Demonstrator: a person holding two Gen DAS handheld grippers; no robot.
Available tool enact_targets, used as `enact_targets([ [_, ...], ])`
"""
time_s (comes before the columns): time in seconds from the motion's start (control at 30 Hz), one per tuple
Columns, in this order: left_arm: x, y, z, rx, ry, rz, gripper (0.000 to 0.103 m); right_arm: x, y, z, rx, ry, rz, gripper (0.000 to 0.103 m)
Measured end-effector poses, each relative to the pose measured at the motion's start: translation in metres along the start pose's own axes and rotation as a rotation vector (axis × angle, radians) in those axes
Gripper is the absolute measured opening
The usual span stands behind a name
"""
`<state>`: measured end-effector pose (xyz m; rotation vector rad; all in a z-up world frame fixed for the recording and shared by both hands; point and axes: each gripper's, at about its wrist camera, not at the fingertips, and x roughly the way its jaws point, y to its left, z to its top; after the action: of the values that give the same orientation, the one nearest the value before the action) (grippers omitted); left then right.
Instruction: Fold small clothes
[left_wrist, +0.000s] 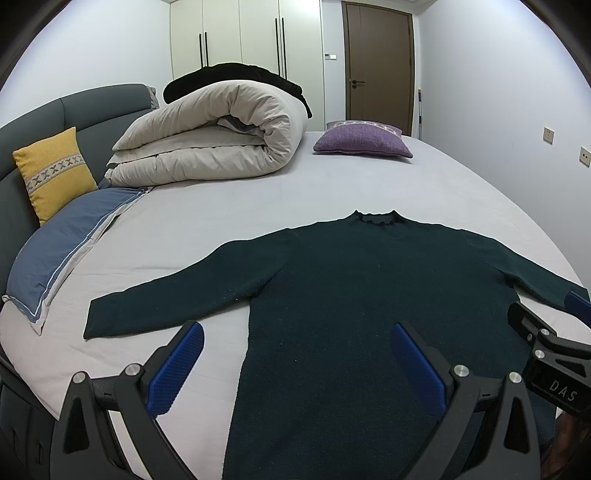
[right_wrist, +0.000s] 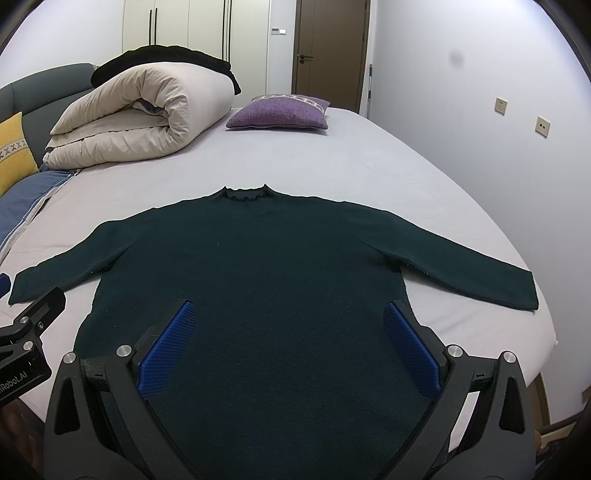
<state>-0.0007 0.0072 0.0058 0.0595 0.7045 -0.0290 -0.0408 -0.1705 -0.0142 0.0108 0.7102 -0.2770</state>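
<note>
- The left gripper (left_wrist: 295, 363) is spread wide and holds nothing; its blue pads (left_wrist: 177, 373) hang over the near part of the dark green sweater (left_wrist: 332, 295).
- The right gripper (right_wrist: 290, 341) is wide too, with nothing in it.
- The sweater lies flat on the bed (right_wrist: 369, 166), just past both grippers, sleeves out to each side, neck pointing away.
- The left view reads "DAS" on the other gripper; the right view reads "Robot.AI".
- Farther off are a rolled quilt (left_wrist: 221, 136) and a purple pillow (right_wrist: 277, 114).
- Only the left view shows the whole yellow pillow (left_wrist: 55, 173).
- At the back stand a brown door (left_wrist: 380, 66) and white closets (left_wrist: 229, 33).
</note>
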Motion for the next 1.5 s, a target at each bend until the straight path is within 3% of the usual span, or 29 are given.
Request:
enact_targets([
  [1.5,-0.0007,0.0076,0.0015,-0.007,0.007,0.002,0.103,0.0022,0.0053,-0.004,0.009,0.008,0.008,0.103],
])
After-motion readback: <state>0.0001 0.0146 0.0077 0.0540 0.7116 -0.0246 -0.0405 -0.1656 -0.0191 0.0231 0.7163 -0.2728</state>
